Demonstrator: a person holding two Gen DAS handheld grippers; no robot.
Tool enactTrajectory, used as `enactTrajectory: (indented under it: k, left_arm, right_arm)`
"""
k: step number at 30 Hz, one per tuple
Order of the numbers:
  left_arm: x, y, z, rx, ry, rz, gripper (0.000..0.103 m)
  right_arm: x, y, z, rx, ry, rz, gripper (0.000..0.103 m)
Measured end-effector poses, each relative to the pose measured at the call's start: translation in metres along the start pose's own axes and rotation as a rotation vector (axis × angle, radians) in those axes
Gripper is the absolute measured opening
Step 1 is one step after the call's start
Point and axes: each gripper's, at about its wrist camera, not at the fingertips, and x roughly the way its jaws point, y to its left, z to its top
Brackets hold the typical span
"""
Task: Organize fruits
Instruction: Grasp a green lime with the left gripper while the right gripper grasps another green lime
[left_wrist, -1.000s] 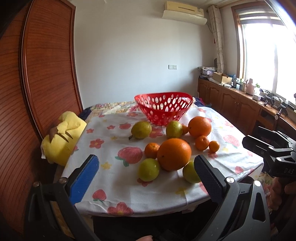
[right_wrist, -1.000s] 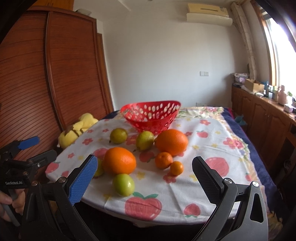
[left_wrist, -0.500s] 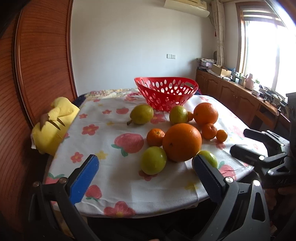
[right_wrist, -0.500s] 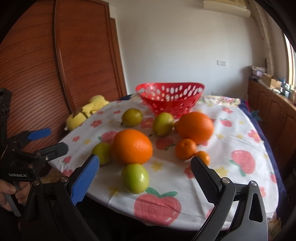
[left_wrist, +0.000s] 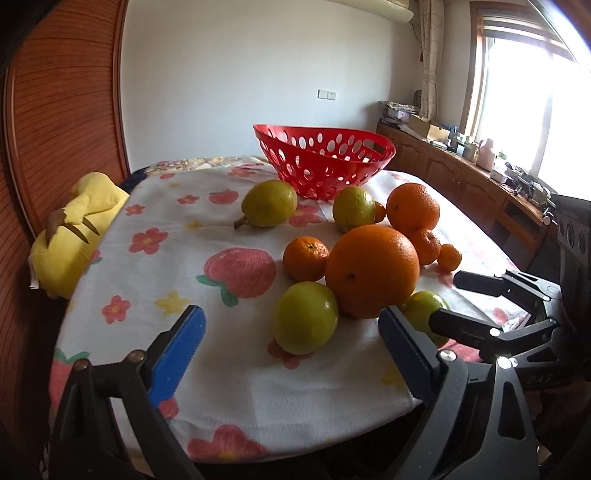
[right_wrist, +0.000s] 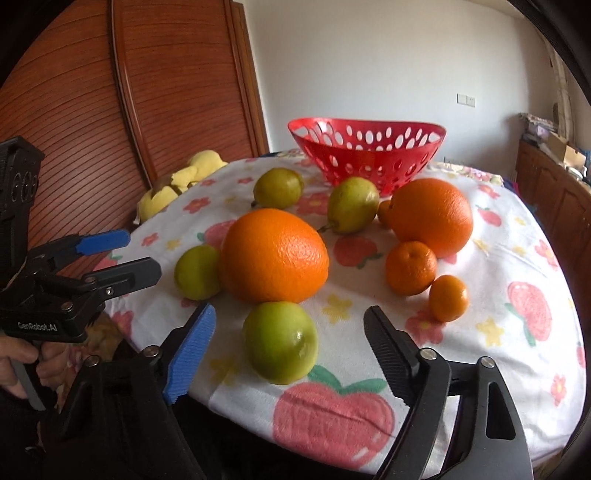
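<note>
Flowers and strawberries cover the tabletop (right_wrist: 524, 258) cloth. Oranges and green fruits lie loose on it, in front of the red basket (right_wrist: 365, 151). A green fruit (right_wrist: 280, 341) lies just ahead of the right claw (right_wrist: 290, 347), and another green fruit (left_wrist: 306, 317) ahead of the left claw (left_wrist: 291, 347). Both claws are wide open and hold nothing.

On the table stand one red basket (right_wrist: 367, 151) at twelve o'clock, two big oranges (right_wrist: 275, 254), three small mandarins (right_wrist: 410, 267) toward three o'clock plus a fourth half-hidden one (right_wrist: 384, 214), two round green fruits (right_wrist: 280, 341) near six o'clock, and two pears (right_wrist: 352, 209).
</note>
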Motion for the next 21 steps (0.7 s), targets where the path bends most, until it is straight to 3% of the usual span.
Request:
enactTrajectory:
  k: [10, 17, 21]
  left_arm:
    - [0.022, -0.004, -0.004, 0.012, 0.045, -0.007, 0.087]
    - [0.033, -0.006, -0.004, 0.028, 0.073, -0.006, 0.07]
    - [0.038, -0.005, -0.003, 0.021, 0.091, -0.008, 0.07]
  right_arm:
    - [0.015, -0.001, -0.006, -0.006, 0.046, 0.012, 0.071]
    - [0.02, -0.005, -0.007, 0.008, 0.062, 0.048, 0.064]
    - [0.022, -0.005, -0.007, 0.016, 0.067, 0.059, 0.063]
